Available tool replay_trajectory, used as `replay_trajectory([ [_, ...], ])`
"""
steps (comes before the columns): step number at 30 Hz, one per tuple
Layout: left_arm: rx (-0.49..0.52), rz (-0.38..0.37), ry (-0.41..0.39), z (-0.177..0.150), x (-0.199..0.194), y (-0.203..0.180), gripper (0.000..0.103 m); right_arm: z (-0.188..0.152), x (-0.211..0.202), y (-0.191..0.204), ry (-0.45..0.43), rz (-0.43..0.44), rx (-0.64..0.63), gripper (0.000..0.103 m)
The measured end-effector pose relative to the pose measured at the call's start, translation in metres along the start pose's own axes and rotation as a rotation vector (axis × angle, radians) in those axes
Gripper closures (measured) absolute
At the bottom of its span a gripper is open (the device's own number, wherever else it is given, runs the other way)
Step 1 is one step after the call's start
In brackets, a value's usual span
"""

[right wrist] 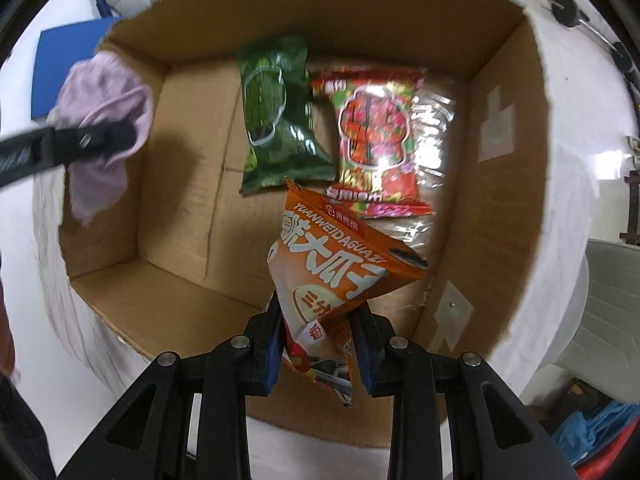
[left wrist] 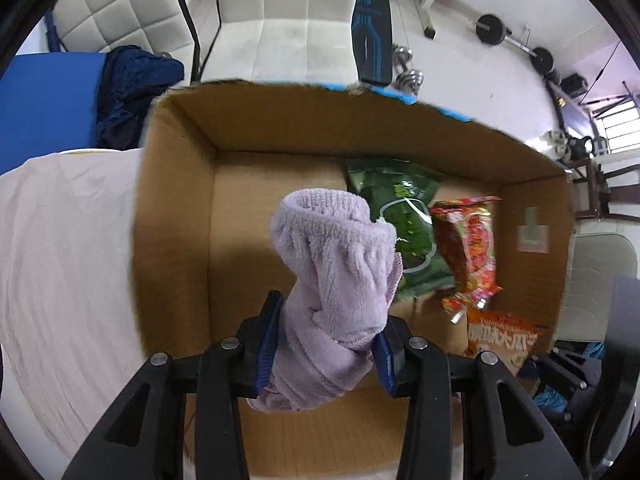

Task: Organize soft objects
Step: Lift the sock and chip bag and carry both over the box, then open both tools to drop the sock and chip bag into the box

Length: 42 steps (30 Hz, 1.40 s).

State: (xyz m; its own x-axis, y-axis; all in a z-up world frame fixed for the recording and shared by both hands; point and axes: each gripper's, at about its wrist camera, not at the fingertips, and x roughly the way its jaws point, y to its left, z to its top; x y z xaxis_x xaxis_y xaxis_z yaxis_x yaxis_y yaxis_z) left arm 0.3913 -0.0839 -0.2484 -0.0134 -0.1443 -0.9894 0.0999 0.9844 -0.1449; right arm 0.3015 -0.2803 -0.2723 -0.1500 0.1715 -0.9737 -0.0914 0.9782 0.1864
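Overhead, left gripper jaws clamping lilac towel, right gripper jaws pinching orange snack bag, above cardboard box.

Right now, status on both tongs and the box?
Left tongs shut on lilac towel, above cardboard box. Right tongs shut on orange snack bag. Green bag, red bag already inside. Nothing blocking.

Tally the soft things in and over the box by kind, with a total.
Snack bags: 3 – green bag, red bag, orange bag in the right tool
Towels: 1 – lilac towel in the left tool
Total: 4
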Motion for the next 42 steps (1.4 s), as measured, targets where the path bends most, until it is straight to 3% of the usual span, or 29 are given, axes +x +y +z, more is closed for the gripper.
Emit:
replay_trajectory([
  [9,-0.017,0.011,0.074,0.043,0.037,0.002,0.063,0.01,0.025,-0.006,0.053,-0.029,-0.01,0.068],
  [13,-0.034,0.003,0.083,0.051,0.038,0.003,0.059,0.01,0.022,-0.005,0.055,-0.038,-0.005,0.047],
  [22,-0.062,-0.023,0.046,0.045,0.017,0.005,0.05,0.006,-0.001,-0.004,-0.004,-0.033,0.04,0.041],
  [25,-0.05,-0.017,0.008,0.034,0.001,0.004,0.042,0.003,-0.005,-0.002,-0.016,-0.019,0.066,0.041],
  [32,-0.015,0.015,-0.083,-0.01,-0.036,0.005,0.039,-0.01,-0.017,0.008,-0.051,-0.03,0.096,0.041],
  [34,-0.028,0.021,-0.119,-0.024,-0.045,0.007,0.019,-0.015,-0.016,0.013,-0.064,-0.041,0.1,0.041],
  [37,-0.043,0.02,-0.154,-0.044,-0.055,0.009,0.01,-0.022,-0.021,0.016,-0.074,-0.044,0.107,0.041],
  [39,-0.048,0.022,-0.172,-0.056,-0.062,0.009,0.01,-0.028,-0.027,0.02,-0.09,-0.056,0.11,0.038],
  [42,-0.054,0.027,-0.209,-0.073,-0.073,0.008,0.008,-0.035,-0.037,0.022,-0.112,-0.071,0.116,0.024],
])
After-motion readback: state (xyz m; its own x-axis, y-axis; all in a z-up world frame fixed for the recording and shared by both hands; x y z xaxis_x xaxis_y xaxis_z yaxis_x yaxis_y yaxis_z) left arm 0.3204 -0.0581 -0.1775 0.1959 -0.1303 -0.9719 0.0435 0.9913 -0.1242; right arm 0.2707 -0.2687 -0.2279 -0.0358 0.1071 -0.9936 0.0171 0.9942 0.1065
